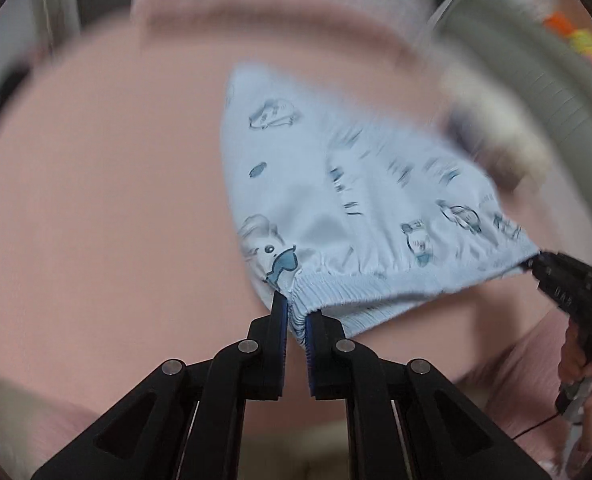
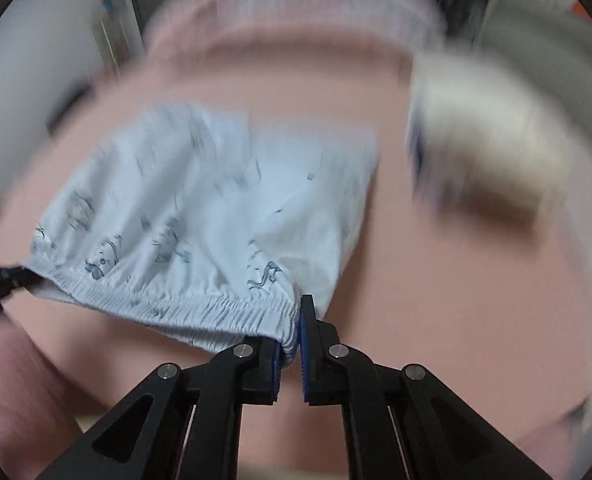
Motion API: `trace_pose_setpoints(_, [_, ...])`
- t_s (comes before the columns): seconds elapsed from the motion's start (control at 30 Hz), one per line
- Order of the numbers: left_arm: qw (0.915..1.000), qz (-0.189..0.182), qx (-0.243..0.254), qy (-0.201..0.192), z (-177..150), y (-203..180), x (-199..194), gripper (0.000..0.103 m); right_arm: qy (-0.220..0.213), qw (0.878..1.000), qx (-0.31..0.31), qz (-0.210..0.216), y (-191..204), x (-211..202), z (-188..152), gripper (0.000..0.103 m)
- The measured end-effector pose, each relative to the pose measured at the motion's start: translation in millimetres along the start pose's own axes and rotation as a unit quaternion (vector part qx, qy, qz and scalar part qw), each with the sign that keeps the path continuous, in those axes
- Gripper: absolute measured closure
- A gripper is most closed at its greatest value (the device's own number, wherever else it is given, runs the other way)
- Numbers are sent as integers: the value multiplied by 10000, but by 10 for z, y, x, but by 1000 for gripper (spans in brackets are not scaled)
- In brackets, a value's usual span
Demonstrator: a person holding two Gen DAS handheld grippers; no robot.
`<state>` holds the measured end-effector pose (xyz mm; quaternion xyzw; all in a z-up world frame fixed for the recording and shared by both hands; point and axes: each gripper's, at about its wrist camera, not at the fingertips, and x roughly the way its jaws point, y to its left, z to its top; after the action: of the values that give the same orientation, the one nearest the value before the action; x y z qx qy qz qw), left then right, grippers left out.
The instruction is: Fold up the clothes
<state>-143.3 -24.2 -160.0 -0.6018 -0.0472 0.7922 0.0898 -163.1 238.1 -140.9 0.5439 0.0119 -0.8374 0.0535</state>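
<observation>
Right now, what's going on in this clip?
A person is handling a pair of light blue printed shorts with two handheld grippers. The left gripper is clamped on one end of the elastic waistband, and the right gripper is clamped on the other end, so the band is stretched between them. The shorts are spread over a pink bed sheet. The pictures are motion-blurred, and no fold is visible yet. A blurred cream object lies further back on the bed.
</observation>
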Motion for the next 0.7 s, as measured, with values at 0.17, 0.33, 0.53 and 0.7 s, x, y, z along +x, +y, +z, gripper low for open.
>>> trace_pose_setpoints(0.17, [9990,-292,-320,87,-258,182,142,67,43,9999,-6,95,-23,38,-214,95])
trace_pose_setpoints(0.33, [9970,-216,-171,-726,-292,210,-242,50,-449,9983,250,290,-154,-358,-198,76])
trace_pose_setpoints(0.53, [9942,-146,312,-1015,-183,-57,-110,56,-81,9976,-232,642,6,-153,-389,76])
trace_pose_setpoints(0.7, [9948,160,673,-754,-201,-255,115,68,-477,9944,-125,938,-95,-364,-419,76])
